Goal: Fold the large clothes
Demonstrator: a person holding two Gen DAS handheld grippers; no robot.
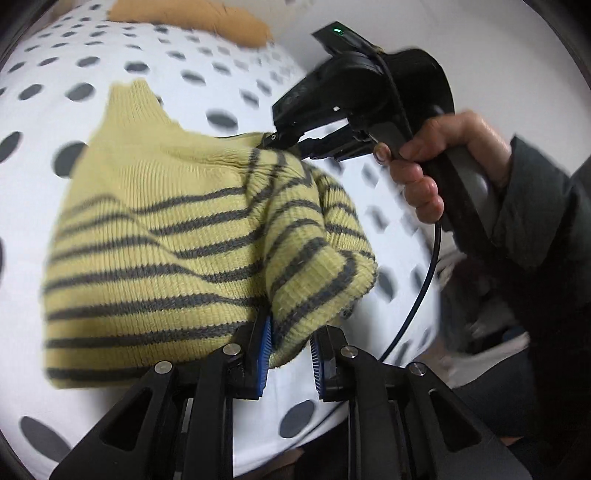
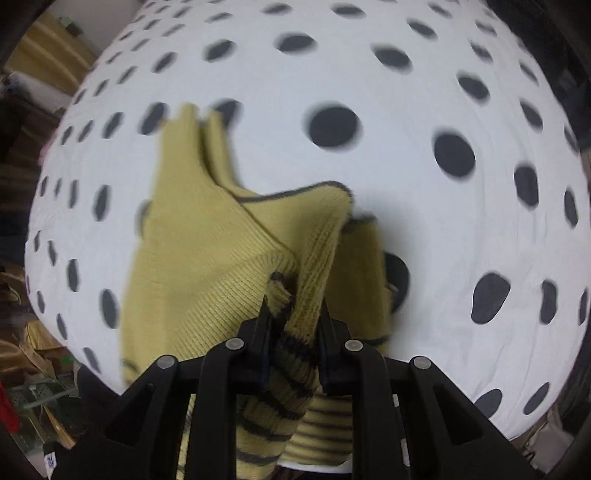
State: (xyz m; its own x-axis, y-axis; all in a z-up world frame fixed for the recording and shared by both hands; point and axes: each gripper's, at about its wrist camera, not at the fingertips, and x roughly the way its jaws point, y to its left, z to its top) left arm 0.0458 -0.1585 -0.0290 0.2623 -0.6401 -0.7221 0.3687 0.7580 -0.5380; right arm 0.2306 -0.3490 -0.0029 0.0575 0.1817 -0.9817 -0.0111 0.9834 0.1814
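Both grippers' fingers clamp the sweater: left gripper at a cuff, right gripper on bunched knit.

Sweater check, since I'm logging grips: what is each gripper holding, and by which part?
Both hold the striped sweater: the left gripper pinches a striped sleeve end, the right gripper a bunched fold near the shoulder.

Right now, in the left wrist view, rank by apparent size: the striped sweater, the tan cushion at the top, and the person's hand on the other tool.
1. Striped sweater, clearly largest.
2. and 3. Hand and tan cushion: similar; cushion is farther and cropped, so unranked.
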